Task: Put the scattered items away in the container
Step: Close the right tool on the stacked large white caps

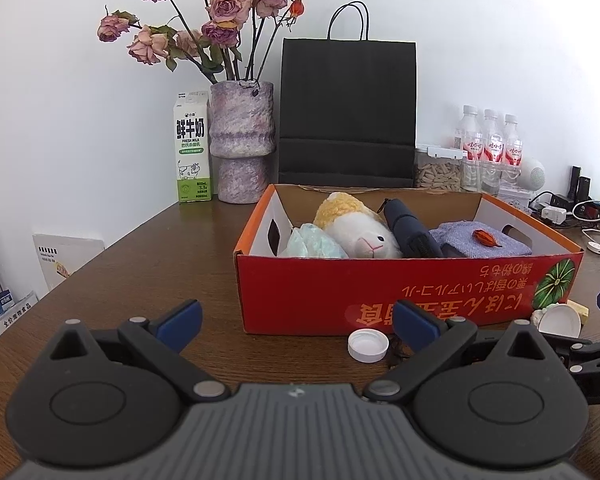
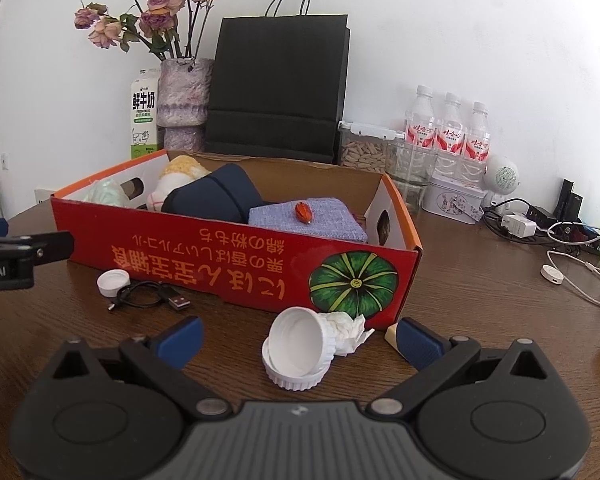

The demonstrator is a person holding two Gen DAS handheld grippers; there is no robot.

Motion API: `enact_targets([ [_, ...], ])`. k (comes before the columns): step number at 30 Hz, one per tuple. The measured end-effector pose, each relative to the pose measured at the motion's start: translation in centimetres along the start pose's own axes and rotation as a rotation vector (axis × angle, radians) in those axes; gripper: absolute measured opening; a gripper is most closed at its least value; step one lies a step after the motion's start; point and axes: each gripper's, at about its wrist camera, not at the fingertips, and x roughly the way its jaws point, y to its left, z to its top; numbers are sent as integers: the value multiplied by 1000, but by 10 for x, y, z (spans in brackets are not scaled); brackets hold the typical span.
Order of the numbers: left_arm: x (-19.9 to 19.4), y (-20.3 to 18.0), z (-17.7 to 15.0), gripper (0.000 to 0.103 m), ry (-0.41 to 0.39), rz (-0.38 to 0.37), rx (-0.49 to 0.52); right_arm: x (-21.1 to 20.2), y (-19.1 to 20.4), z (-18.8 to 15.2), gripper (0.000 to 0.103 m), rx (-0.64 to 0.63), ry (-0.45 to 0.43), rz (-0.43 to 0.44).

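On the brown wooden table [image 1: 148, 264], the left gripper [image 1: 296, 320], spread and holding nothing, faces the red box [image 1: 380, 284] with a small white cap [image 1: 368, 345] just ahead-right, while the right gripper [image 2: 298, 340], likewise spread, brackets two stacked white lids [image 2: 296, 350] touching crumpled tissue [image 2: 348, 330], a black cable [image 2: 148, 298] ahead-left.

Milk carton [image 1: 192, 148] reads "鲜牛奶 – FRESH MILK"; left gripper's [image 2: 4, 266] arm – "bot.AI".
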Motion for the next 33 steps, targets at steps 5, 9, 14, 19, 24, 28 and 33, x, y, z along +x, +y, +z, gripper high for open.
enact_targets([
  [5, 0, -1, 0, 103, 5, 4, 3, 3, 3, 1, 100, -23, 23, 9],
  [9, 1, 0, 0, 103, 9, 7, 4, 6, 1, 1, 94, -8, 38, 13],
  [14, 2, 0, 1, 103, 18, 8, 1, 11, -1, 1, 82, 11, 66, 27],
  [19, 3, 1, 1, 103, 25, 11, 0, 16, -11, 4, 70, 72, 62, 40],
  [24, 3, 1, 1, 103, 30, 11, -2, 18, -14, 3, 39, 90, 72, 55],
  [28, 3, 1, 1, 103, 31, 11, -2, 12, -10, 3, 39, 71, 36, 59],
  [33, 3, 1, 1, 103, 32, 11, -2, 1, -6, 3, 39, 65, -28, 93],
])
